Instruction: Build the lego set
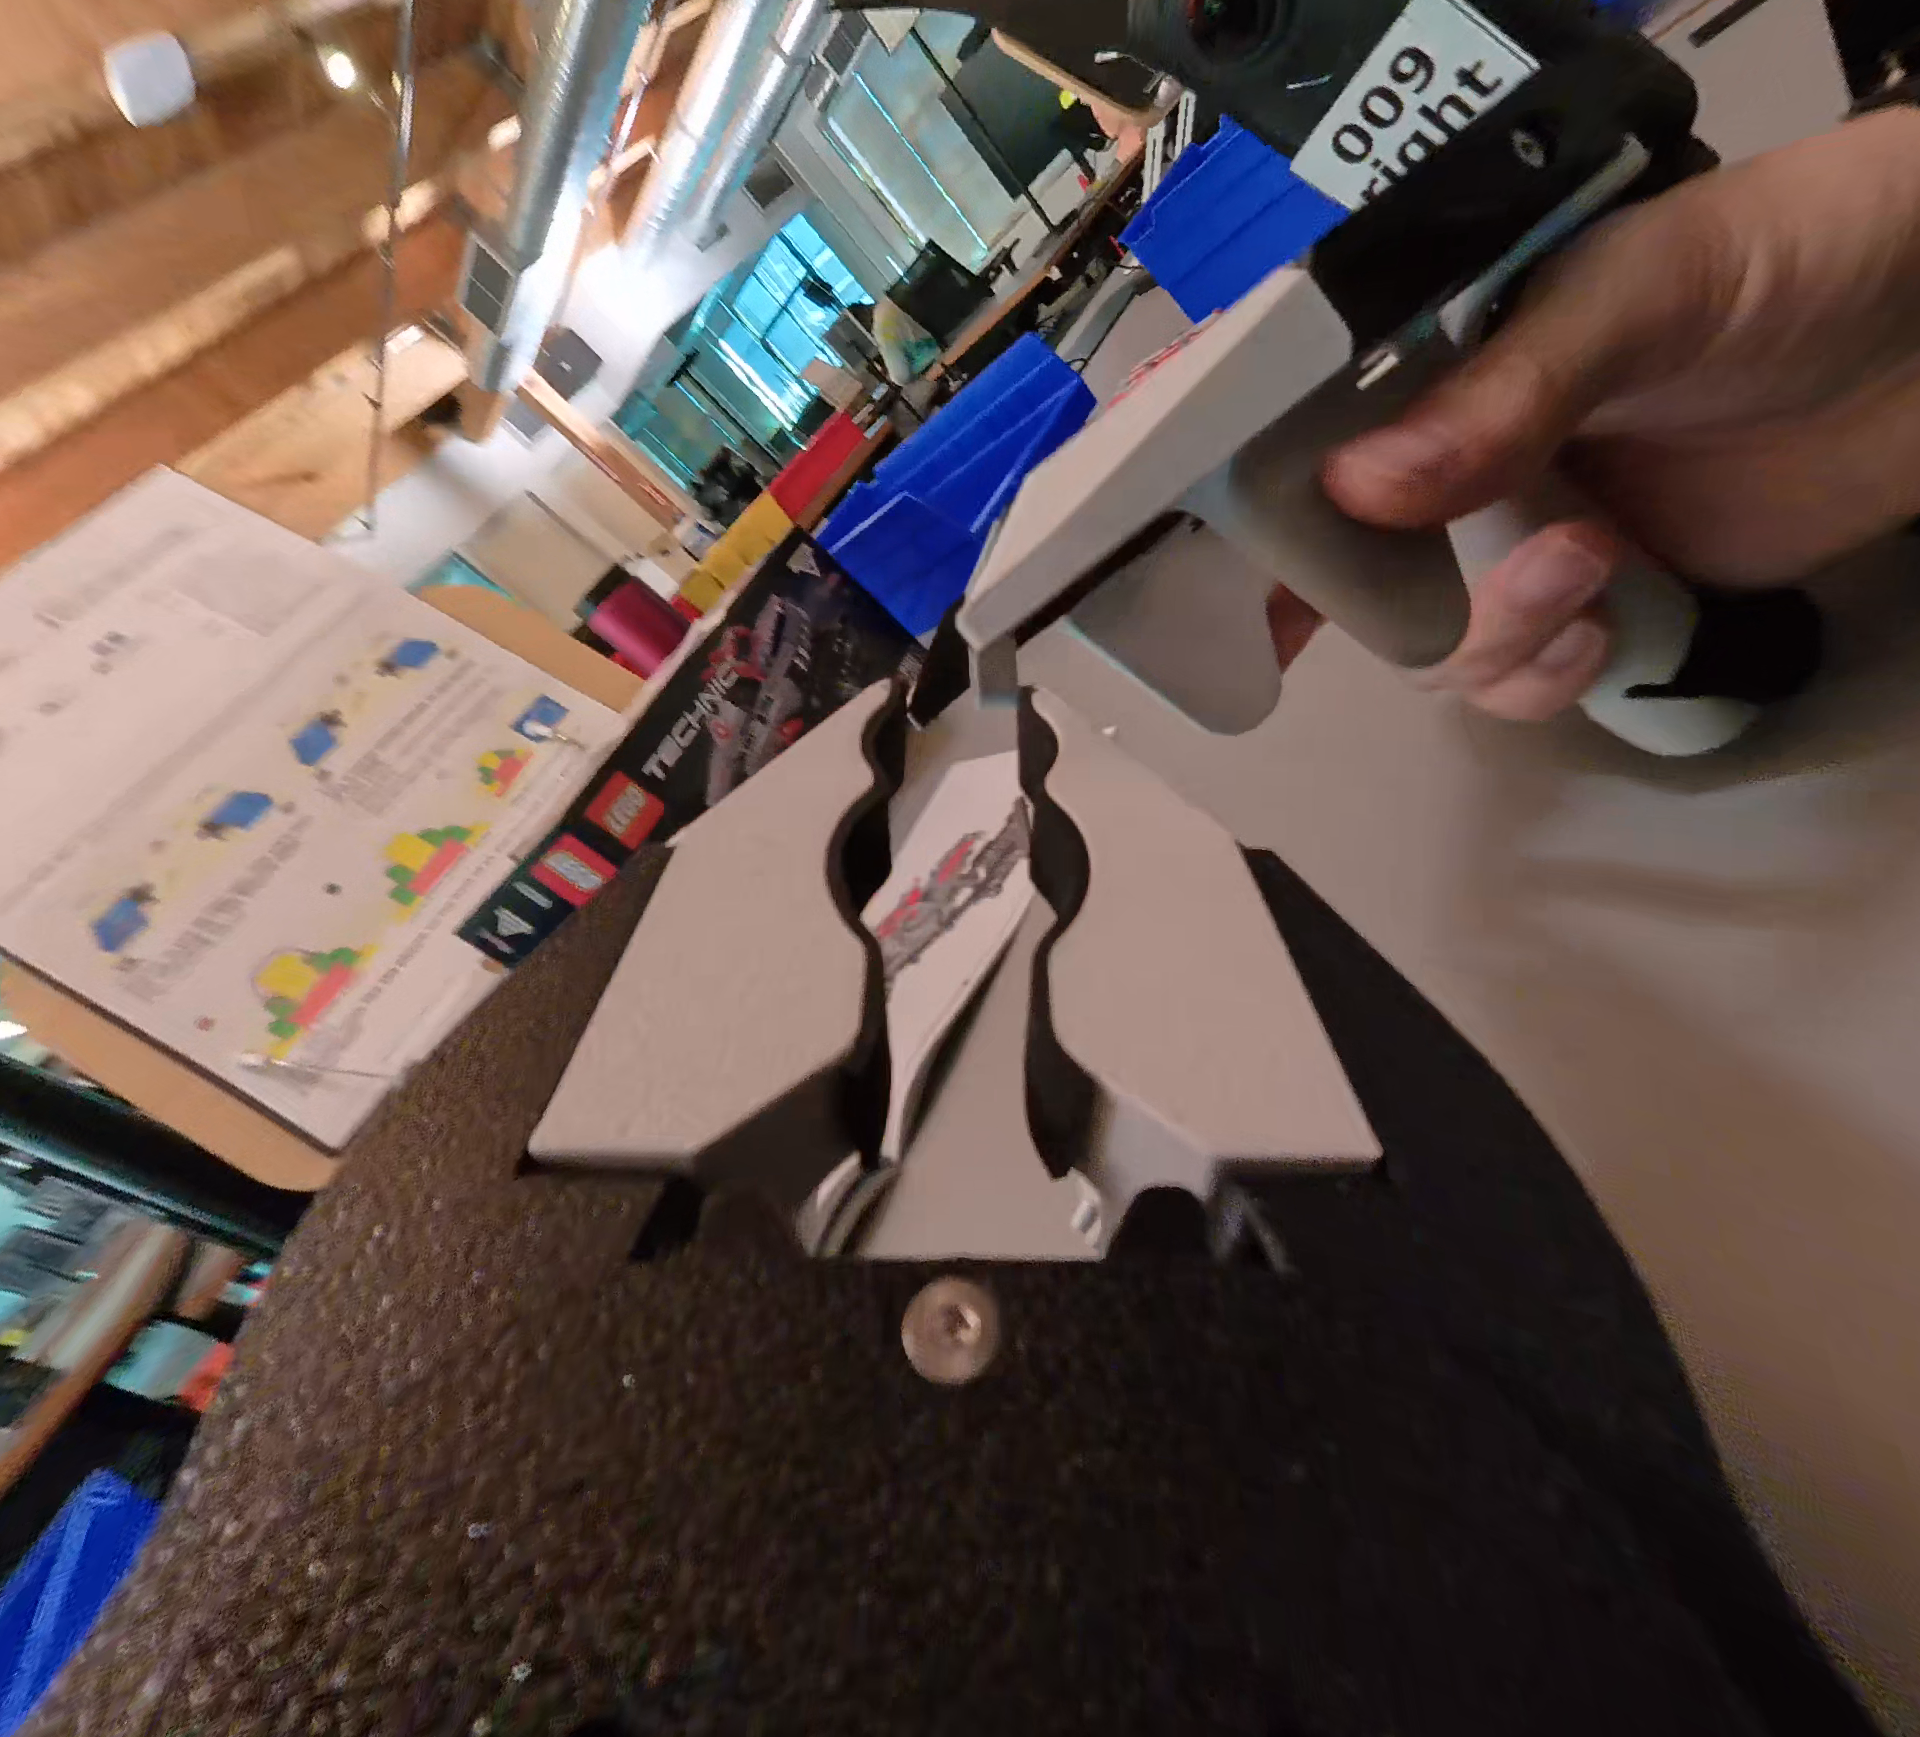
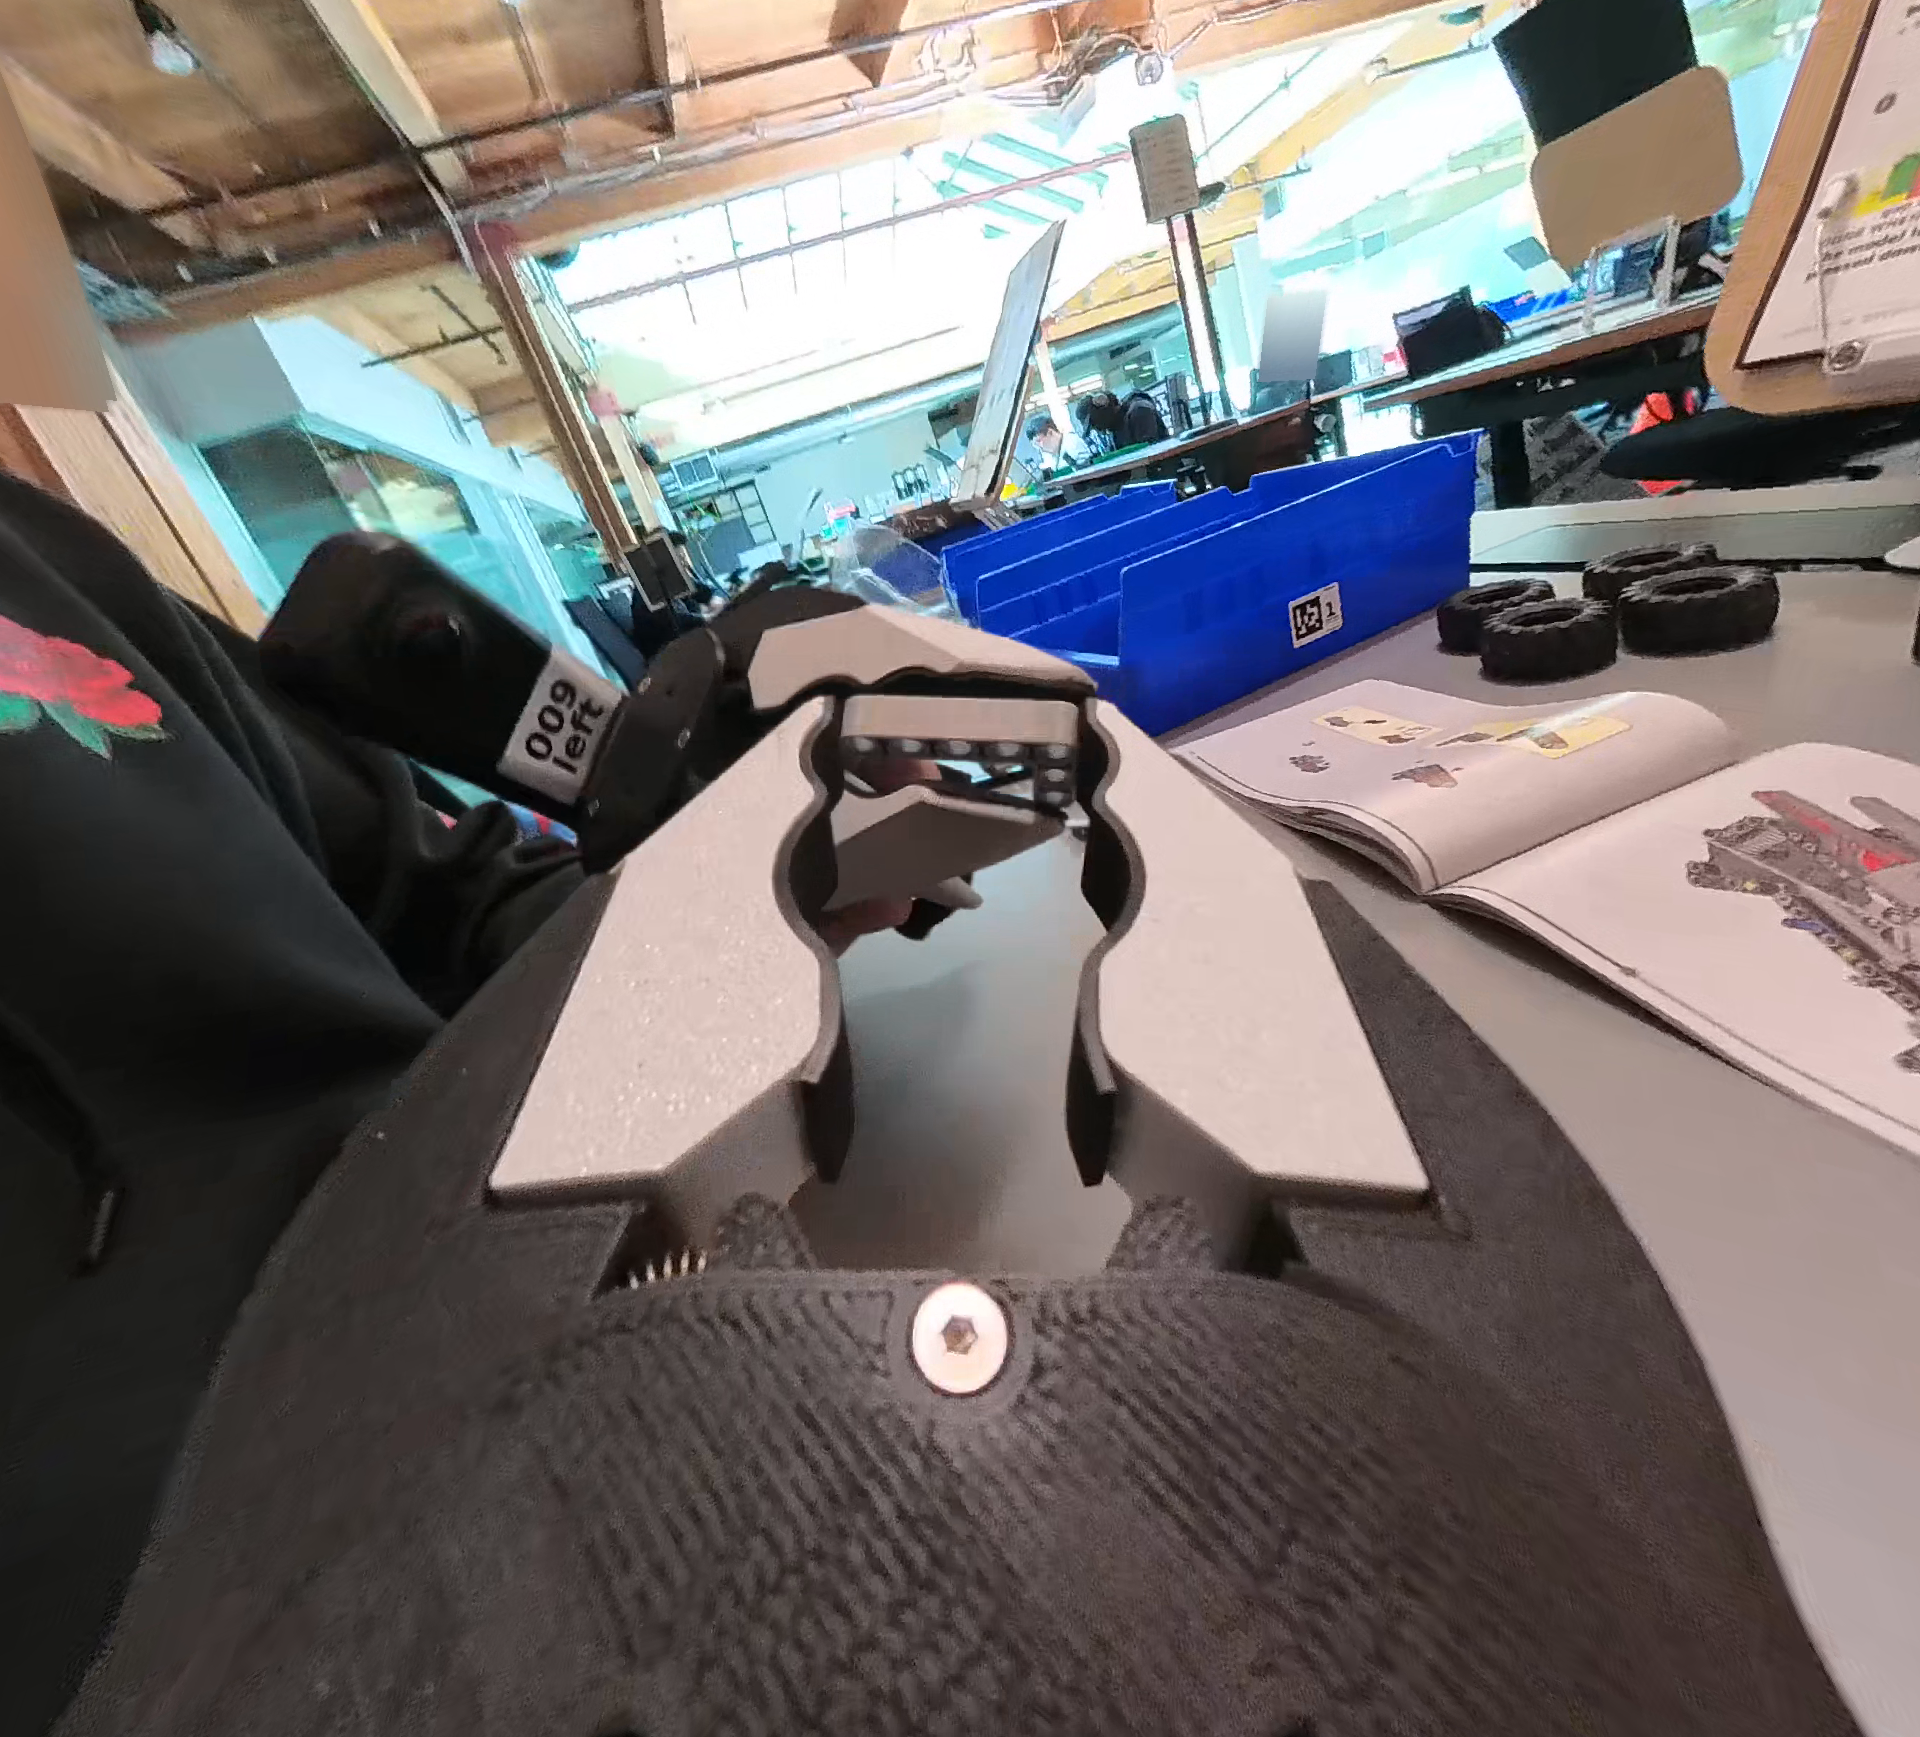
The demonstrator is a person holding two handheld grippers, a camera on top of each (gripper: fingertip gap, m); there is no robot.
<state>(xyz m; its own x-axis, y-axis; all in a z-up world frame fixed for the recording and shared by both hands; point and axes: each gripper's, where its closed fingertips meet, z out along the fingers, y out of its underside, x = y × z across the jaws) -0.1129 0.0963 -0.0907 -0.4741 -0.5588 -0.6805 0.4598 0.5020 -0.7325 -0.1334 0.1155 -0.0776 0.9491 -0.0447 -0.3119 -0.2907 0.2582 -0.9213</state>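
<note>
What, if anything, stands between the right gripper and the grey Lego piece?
Nothing visible. The grey Lego piece already sits between the fingertips of the right gripper. The left gripper meets it from the opposite side, with one finger above the piece and one below.

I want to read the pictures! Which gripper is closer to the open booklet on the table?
Right. The open booklet lies just beside the right gripper, on its right; the left gripper reaches in from the opposite, left side.
</note>
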